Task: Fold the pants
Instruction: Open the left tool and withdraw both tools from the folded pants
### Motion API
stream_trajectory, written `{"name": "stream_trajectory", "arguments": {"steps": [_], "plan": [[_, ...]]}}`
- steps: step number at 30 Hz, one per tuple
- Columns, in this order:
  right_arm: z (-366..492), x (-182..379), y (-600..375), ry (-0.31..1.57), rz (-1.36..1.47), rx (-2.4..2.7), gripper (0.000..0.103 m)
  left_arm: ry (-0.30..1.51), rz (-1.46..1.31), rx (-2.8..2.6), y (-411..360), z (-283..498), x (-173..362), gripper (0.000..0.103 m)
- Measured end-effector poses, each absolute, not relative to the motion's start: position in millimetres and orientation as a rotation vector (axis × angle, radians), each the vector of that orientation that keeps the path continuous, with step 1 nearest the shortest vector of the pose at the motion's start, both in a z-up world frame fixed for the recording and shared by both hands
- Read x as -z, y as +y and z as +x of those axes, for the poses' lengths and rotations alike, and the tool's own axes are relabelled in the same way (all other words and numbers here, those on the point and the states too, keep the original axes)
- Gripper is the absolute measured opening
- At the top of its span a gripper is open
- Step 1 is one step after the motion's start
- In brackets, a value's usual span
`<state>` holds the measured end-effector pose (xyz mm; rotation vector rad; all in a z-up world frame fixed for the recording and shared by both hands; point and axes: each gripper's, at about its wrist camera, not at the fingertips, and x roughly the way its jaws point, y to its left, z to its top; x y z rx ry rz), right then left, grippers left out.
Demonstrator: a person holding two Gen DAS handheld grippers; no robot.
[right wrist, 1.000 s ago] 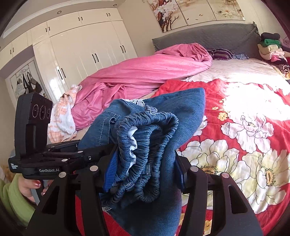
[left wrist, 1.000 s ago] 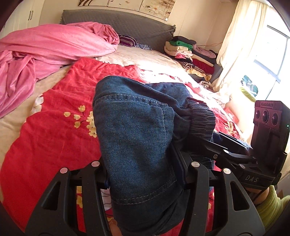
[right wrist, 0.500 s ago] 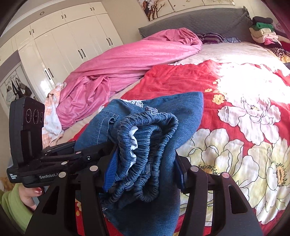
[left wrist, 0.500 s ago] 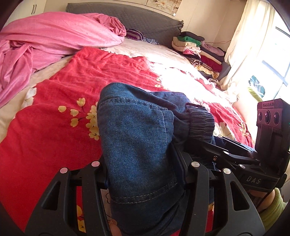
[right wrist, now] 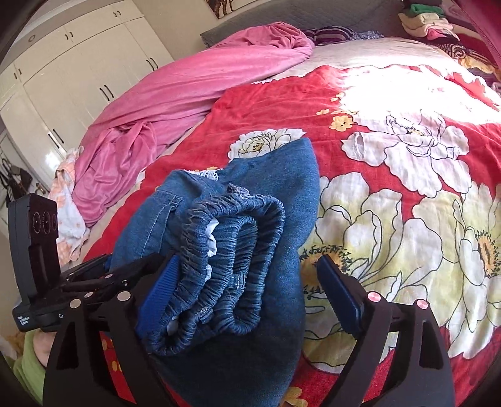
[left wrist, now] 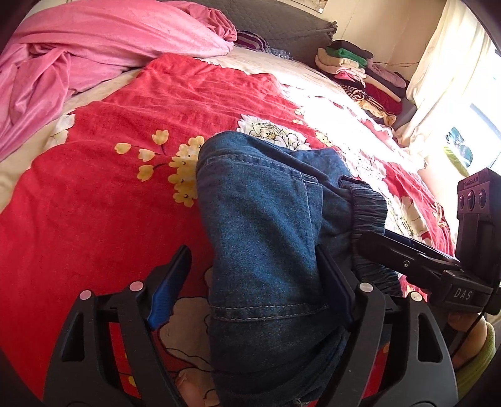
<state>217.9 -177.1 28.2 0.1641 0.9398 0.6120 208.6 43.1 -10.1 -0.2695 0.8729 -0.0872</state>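
The folded blue denim pants [left wrist: 266, 238] lie in a bundle on the red floral bedspread [left wrist: 103, 194]. My left gripper [left wrist: 250, 275] is open: its right finger touches the denim, its left finger stands clear of it. In the right wrist view the pants [right wrist: 238, 250] show their elastic waistband folded on top. My right gripper [right wrist: 250, 288] is open too: its left finger rests against the waistband, its right finger is apart from the cloth. Each gripper shows at the edge of the other's view.
A pink blanket [left wrist: 94, 53] is heaped at the bed's far left. A stack of folded clothes [left wrist: 360, 78] stands at the far right by the curtain. White wardrobes [right wrist: 78, 87] line the wall. The grey headboard [left wrist: 281, 22] is at the back.
Both grippers have opened and let go of the pants. The bundle has come down onto the bedspread, and both cameras have tilted down toward the bed.
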Motion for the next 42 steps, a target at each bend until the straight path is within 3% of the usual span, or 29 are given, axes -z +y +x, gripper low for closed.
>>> {"name": "stream_trajectory", "arguments": {"steps": [16, 42], "plan": [[182, -59, -201, 0.768, 0.117, -0.508, 0.098, 0.803, -0.294, 0.048, 52, 171, -13, 0.093], [105, -100, -213, 0.577, 0.039, -0.477, 0.098, 0.705, -0.271, 0.006, 50, 103, -43, 0.093]]}}
